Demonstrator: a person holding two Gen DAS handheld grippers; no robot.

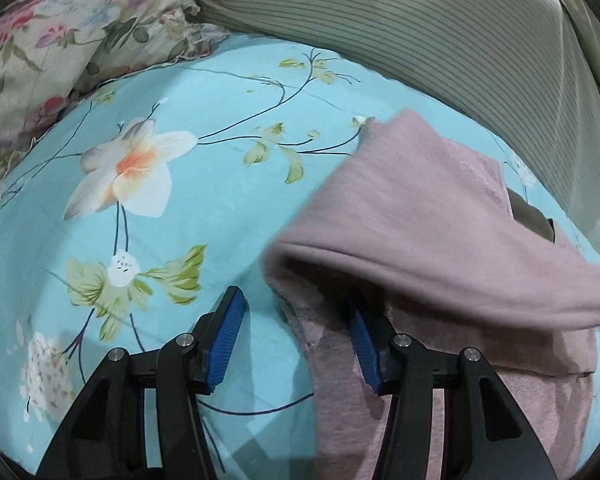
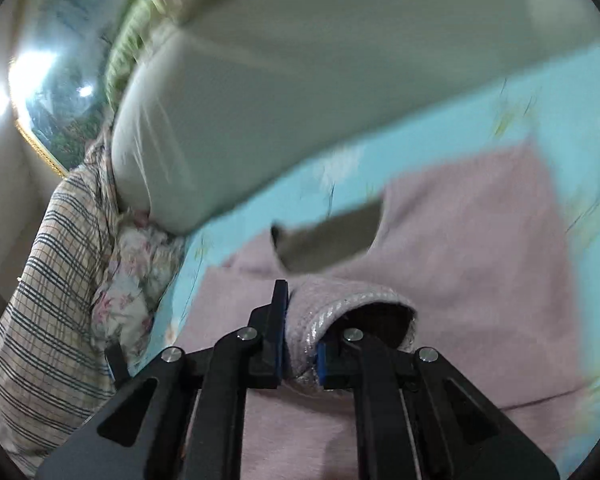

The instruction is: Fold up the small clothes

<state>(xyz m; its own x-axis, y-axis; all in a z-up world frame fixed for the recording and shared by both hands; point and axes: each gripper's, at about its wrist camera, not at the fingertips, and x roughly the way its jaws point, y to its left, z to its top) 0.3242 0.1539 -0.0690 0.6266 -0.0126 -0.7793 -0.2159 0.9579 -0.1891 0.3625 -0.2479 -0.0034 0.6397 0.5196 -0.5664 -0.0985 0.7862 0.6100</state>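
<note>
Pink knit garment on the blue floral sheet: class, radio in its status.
Right gripper shut on pink knit garment, fold lifted. Left gripper open, one jaw under its edge. Nothing obstructing.

Both wrist views look closely down, sharing the pink garment [image 1: 440,208], seemingly.

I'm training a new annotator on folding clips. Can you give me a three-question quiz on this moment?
1. True or false: the right hand-held gripper is clamped on the pink garment.
2. The left hand-held gripper is: A) open B) shut on a pillow.
3. What colour is the floral bedsheet?

Key: 1 true; 2 A; 3 light blue.
</note>
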